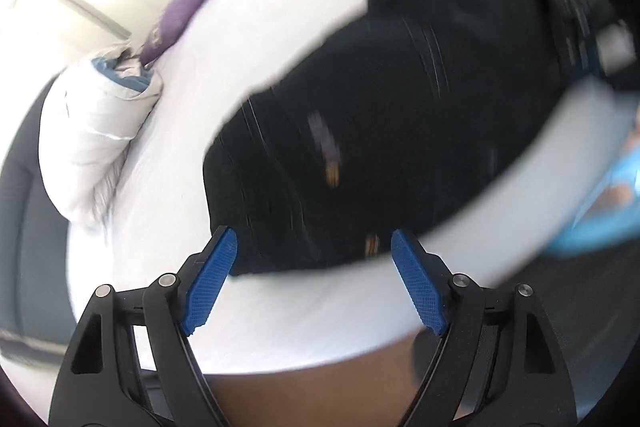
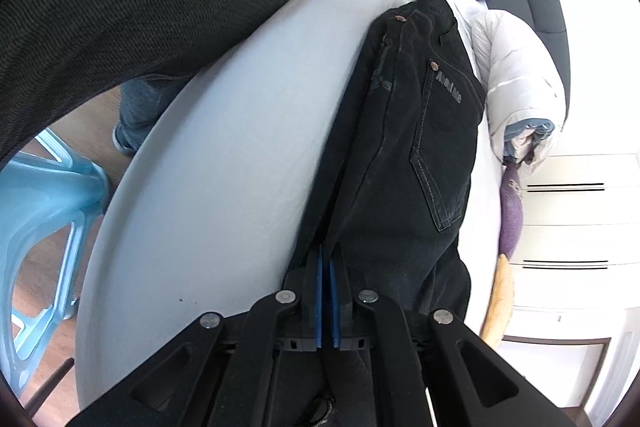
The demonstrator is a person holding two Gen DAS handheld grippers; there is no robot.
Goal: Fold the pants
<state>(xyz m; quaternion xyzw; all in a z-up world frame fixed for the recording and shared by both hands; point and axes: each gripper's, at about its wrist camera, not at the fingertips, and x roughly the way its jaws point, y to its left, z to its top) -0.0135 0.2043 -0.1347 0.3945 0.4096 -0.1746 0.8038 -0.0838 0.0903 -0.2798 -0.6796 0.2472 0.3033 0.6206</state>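
Black pants folded lengthwise on a white table

The right gripper [image 2: 327, 259] is clenched on the near end of the pants [image 2: 424, 147]. They stretch away along the table [image 2: 224, 163] to the waistband, above which the left gripper [image 1: 314, 239] hangs released, holding nothing. Just beyond lies a rolled white jacket [image 2: 520, 75], then a purple cushion [image 2: 512, 211].

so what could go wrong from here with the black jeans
The open left gripper holds nothing, so only the shut right gripper pins the black denim jeans; a pull there could drag them askew across the white round table. The white puffer jacket lies right beside the jeans and may snag during a fold.
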